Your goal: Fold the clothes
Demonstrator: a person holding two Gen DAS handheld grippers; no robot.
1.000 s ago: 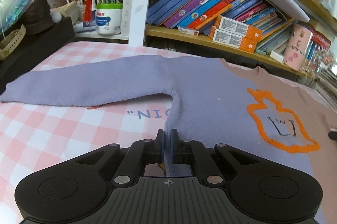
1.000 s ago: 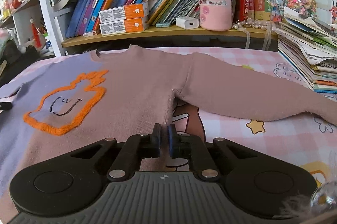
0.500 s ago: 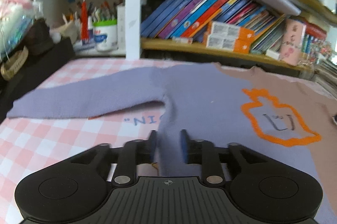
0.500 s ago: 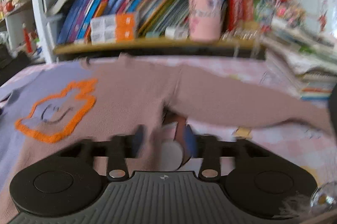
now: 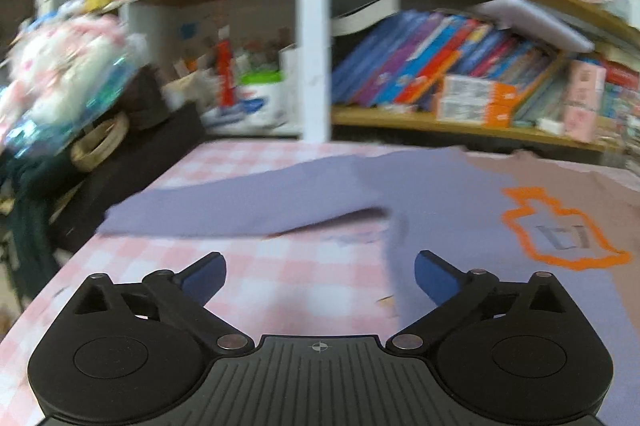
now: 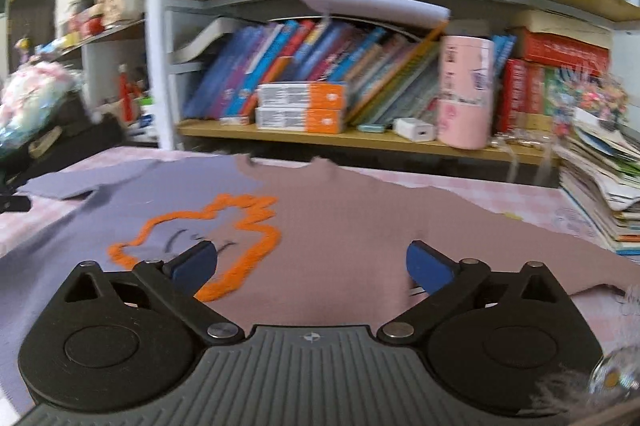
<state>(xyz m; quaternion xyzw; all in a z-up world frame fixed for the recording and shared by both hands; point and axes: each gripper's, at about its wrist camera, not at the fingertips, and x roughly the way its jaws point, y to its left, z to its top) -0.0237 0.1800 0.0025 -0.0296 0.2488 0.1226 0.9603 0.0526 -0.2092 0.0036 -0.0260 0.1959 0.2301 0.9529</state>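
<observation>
A sweater lies flat on the pink checked tablecloth, half lavender and half mauve, with an orange outline figure on its chest. Its lavender sleeve stretches left, its mauve sleeve right. My left gripper is open and empty above the cloth beside the sweater's left side edge. My right gripper is open and empty above the mauve body, its left finger over the orange figure.
A bookshelf full of books runs along the table's back edge, with a pink canister. A stack of papers stands at the right. Dark clutter and a plush bundle sit at the left edge.
Both grippers were shut on the sweater's side edges; both have opened, let the fabric go, and lifted up and back. The sweater lies flat.
</observation>
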